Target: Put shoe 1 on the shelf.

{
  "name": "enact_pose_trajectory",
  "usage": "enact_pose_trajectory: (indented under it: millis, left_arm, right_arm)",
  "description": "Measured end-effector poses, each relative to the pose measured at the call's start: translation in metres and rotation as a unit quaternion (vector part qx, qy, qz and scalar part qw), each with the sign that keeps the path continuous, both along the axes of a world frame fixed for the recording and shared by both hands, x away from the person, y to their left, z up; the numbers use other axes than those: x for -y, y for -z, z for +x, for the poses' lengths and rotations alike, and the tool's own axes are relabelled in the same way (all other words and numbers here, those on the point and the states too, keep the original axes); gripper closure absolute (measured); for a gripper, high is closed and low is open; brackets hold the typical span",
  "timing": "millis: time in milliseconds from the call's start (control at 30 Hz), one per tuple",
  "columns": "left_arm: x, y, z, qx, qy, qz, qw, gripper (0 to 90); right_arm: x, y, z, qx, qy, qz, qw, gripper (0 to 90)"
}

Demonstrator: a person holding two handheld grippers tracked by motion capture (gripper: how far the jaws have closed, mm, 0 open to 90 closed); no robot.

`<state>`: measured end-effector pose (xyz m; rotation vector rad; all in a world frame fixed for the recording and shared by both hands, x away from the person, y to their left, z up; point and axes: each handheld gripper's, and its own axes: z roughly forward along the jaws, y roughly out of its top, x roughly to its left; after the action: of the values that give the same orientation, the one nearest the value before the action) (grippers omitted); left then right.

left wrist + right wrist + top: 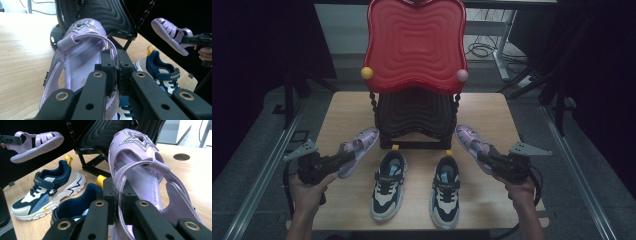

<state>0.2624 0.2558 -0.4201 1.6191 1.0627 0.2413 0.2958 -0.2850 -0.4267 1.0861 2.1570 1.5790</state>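
Note:
Two lilac sandals are held up off the wooden table [347, 107]. My left gripper [343, 156] is shut on the heel strap of the left sandal [361, 145]; in the left gripper view the pads [108, 71] pinch that strap of the sandal [80, 50]. Over at the right, my right gripper [488, 156] is shut on the right sandal [471, 140], with its pads [110, 195] clamping the strap of the star-trimmed sandal [142, 162]. Both toes point toward the shoe rack [414, 45].
Between the grippers, a pair of navy and white sneakers [388, 184] [445, 189] stands on the table with heels toward the rack. The rack has a red wavy top shelf and a black lower shelf [417, 117]. Dark floor and cables surround the table.

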Motion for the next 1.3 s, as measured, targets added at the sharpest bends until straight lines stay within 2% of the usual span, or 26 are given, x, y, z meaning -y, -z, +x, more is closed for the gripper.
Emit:
enact_pose_trajectory:
  millis: [800,1300]
  left_arm:
    - [0.027,-0.011,0.021,0.015,0.014,-0.006,0.9998,86.2]
    - [0.046,-0.013,0.036,0.018,0.026,-0.004,0.9995,86.1]
  right_arm:
    - [-0.034,-0.008,0.011,0.013,-0.029,0.003,0.9995,85.7]
    - [-0.053,-0.009,0.02,0.01,-0.038,0.007,0.9992,85.7]
